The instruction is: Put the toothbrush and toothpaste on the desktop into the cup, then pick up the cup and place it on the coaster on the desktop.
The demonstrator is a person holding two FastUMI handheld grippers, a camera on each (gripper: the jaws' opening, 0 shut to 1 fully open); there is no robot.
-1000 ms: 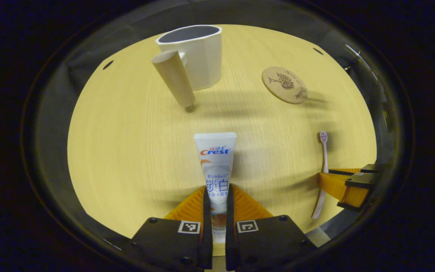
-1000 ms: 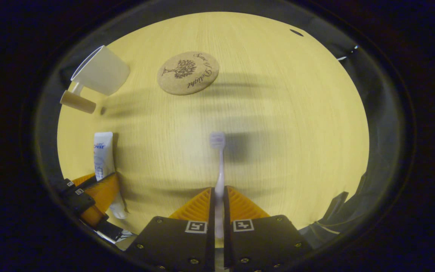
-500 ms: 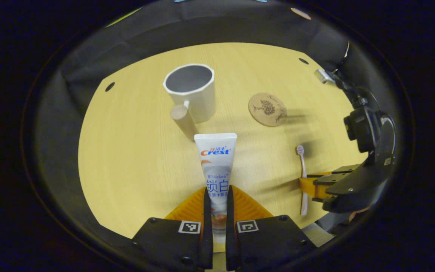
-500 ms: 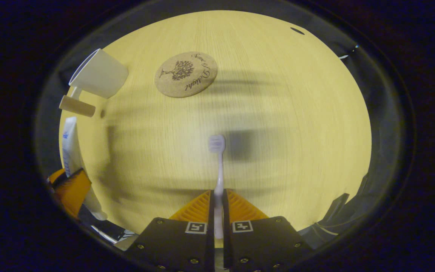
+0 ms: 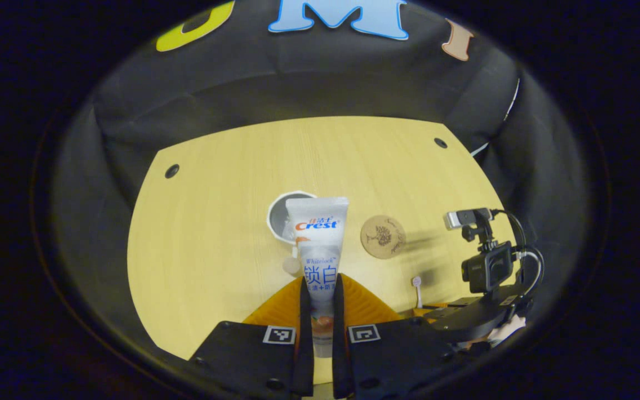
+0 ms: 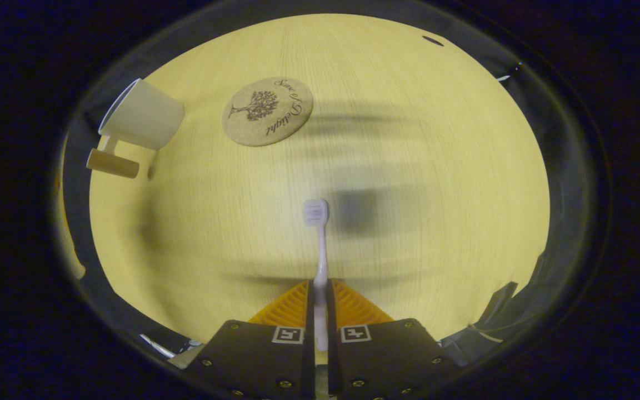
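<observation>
Now the left gripper (image 5: 318, 289) clamps the toothpaste (image 5: 318, 244) high above the cup (image 5: 282, 214) mid-tabletop, needing a straight lowering into its mouth, while the right gripper (image 6: 320, 294) pinches the toothbrush (image 6: 319, 244), coaster (image 6: 267, 111) waiting beside.

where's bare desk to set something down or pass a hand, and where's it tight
Free: the wide stretch right of the coaster and beyond the toothbrush head, out to the desk edge; also the strip left of the cup. Tight: the gap between cup and coaster, and around the cup's handle.
</observation>
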